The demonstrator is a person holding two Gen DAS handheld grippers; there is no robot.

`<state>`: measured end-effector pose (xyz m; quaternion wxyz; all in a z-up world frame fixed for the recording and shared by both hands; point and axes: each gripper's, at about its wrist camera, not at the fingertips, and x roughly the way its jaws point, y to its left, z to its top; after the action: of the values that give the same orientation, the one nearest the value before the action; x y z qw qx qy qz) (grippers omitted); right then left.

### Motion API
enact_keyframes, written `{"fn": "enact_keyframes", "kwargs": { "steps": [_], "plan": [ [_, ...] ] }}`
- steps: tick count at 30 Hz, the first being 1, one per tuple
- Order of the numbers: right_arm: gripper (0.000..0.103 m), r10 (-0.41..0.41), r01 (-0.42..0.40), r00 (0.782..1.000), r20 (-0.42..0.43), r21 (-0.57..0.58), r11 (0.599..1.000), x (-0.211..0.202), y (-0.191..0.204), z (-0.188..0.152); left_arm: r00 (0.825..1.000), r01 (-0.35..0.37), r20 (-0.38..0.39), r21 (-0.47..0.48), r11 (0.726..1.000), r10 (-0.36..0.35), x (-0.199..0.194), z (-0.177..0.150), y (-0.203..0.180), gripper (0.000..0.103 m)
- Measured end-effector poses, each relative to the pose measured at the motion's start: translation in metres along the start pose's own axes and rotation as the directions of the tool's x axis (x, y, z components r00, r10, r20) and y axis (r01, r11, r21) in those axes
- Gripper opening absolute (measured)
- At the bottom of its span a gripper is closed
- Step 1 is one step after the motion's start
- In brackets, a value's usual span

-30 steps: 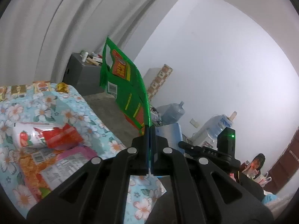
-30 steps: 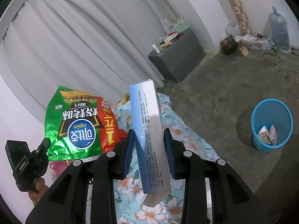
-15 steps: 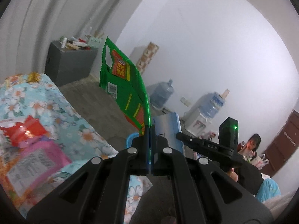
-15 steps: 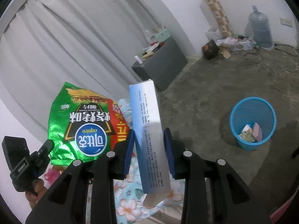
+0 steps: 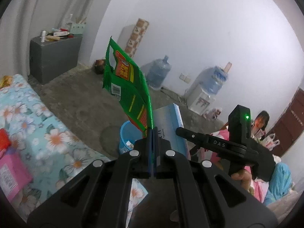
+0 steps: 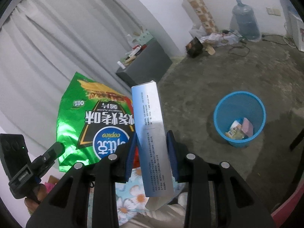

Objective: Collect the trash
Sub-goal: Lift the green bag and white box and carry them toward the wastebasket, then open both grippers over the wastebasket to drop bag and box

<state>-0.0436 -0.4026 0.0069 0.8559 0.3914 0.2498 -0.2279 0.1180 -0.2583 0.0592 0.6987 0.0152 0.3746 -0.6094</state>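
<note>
My left gripper (image 5: 153, 133) is shut on a green chip bag (image 5: 129, 87) held upright in the air; the bag also shows in the right wrist view (image 6: 91, 121). My right gripper (image 6: 152, 138) is shut on a tall light-blue carton box (image 6: 152, 125), which also shows in the left wrist view (image 5: 171, 125). A blue mesh wastebasket (image 6: 239, 121) stands on the concrete floor to the right of and beyond the box, with a few wrappers inside. In the left wrist view the basket (image 5: 127, 136) sits partly hidden behind the bag.
A floral-covered table (image 5: 34, 131) at the left holds a pink packet (image 5: 11, 172). A grey cabinet (image 5: 55, 57) with clutter stands by the curtain. Water bottles (image 5: 158, 74), a dispenser (image 5: 209, 89) and a seated person (image 5: 260, 123) are along the far wall.
Both grippers have swung right, away from the table, carrying the bag and the box. The blue basket has come closer and more central in both views.
</note>
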Motion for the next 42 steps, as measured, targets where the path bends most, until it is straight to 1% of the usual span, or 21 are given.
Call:
{"fn": "enact_keyframes", "kwargs": {
  "steps": [6,9,11,16,20,23,25,27,29,30,31,32,33,34,35,36,37,38,39,42],
  "plan": [
    [0.032,-0.041,0.041,0.999,-0.005,0.048,0.998,0.004,-0.032,0.006,0.997,-0.004,-0.075,0.035,0.999,0.006,0.047,0.002,-0.016,0.0],
    [0.032,-0.06,0.06,0.998,-0.002,0.072,0.996,0.006,-0.048,0.009,0.992,-0.032,-0.118,0.06,0.998,0.039,0.071,0.002,-0.023,0.0],
    [0.032,-0.076,0.076,0.997,-0.001,0.088,0.993,0.009,-0.058,0.01,0.99,-0.033,-0.135,0.072,0.997,0.042,0.082,0.002,-0.027,0.0],
    [0.032,-0.138,0.135,0.99,0.009,0.147,0.98,0.016,-0.094,0.015,0.98,-0.052,-0.186,0.111,0.992,0.072,0.125,0.011,-0.033,0.0],
    [0.032,-0.17,0.164,0.985,0.008,0.221,0.961,0.033,-0.13,0.026,0.964,-0.067,-0.245,0.14,0.988,0.1,0.172,0.015,-0.037,0.0],
    [0.032,-0.187,0.181,0.982,-0.002,0.266,0.947,0.053,-0.157,0.039,0.95,-0.077,-0.288,0.158,0.984,0.121,0.213,0.02,-0.038,0.0],
    [0.032,-0.206,0.197,0.979,0.0,0.277,0.94,0.063,-0.168,0.047,0.938,-0.091,-0.318,0.165,0.982,0.14,0.244,0.022,-0.037,0.0],
    [0.032,-0.246,0.235,0.969,0.005,0.273,0.933,0.075,-0.178,0.057,0.937,-0.095,-0.318,0.159,0.983,0.142,0.268,0.025,-0.033,0.0],
    [0.033,-0.271,0.254,0.963,0.015,0.298,0.92,0.087,-0.192,0.065,0.931,-0.108,-0.328,0.166,0.98,0.158,0.298,0.026,-0.03,0.0],
    [0.033,-0.281,0.258,0.959,0.029,0.318,0.913,0.094,-0.203,0.07,0.928,-0.116,-0.333,0.166,0.979,0.167,0.308,0.025,-0.027,0.003],
    [0.034,-0.293,0.265,0.955,0.039,0.329,0.907,0.101,-0.214,0.073,0.924,-0.142,-0.335,0.153,0.978,0.186,0.323,0.023,-0.021,0.008],
    [0.041,-0.302,0.27,0.952,0.043,0.344,0.899,0.11,-0.224,0.075,0.92,-0.156,-0.339,0.142,0.978,0.196,0.331,0.022,-0.017,0.037],
    [0.05,-0.293,0.256,0.955,0.048,0.366,0.895,0.121,-0.239,0.075,0.908,-0.199,-0.347,0.135,0.971,0.235,0.342,0.019,-0.01,0.064],
    [0.064,-0.289,0.252,0.956,0.041,0.38,0.89,0.131,-0.253,0.072,0.897,-0.252,-0.336,0.145,0.957,0.287,0.348,0.016,-0.006,0.066],
    [0.066,-0.314,0.286,0.949,0.004,0.403,0.869,0.14,-0.266,0.066,0.889,-0.287,-0.325,0.152,0.946,0.322,0.35,0.014,-0.002,0.066],
    [0.066,-0.321,0.304,0.946,-0.035,0.429,0.85,0.146,-0.279,0.06,0.886,-0.294,-0.329,0.148,0.944,0.327,0.351,0.013,-0.002,0.067],
    [0.066,-0.312,0.302,0.948,-0.054,0.452,0.839,0.148,-0.289,0.055,0.885,-0.291,-0.337,0.137,0.947,0.32,0.349,0.013,0.0,0.067],
    [0.066,-0.299,0.296,0.951,-0.074,0.49,0.82,0.149,-0.3,0.045,0.888,-0.283,-0.343,0.121,0.951,0.308,0.346,0.013,0.001,0.067],
    [0.066,-0.296,0.292,0.952,-0.075,0.51,0.809,0.148,-0.305,0.038,0.895,-0.272,-0.338,0.103,0.957,0.29,0.338,0.015,0.003,0.067],
    [0.066,-0.29,0.281,0.954,-0.07,0.533,0.798,0.14,-0.315,0.019,0.913,-0.266,-0.295,0.088,0.96,0.281,0.313,0.024,0.002,0.07]
  ]
}}
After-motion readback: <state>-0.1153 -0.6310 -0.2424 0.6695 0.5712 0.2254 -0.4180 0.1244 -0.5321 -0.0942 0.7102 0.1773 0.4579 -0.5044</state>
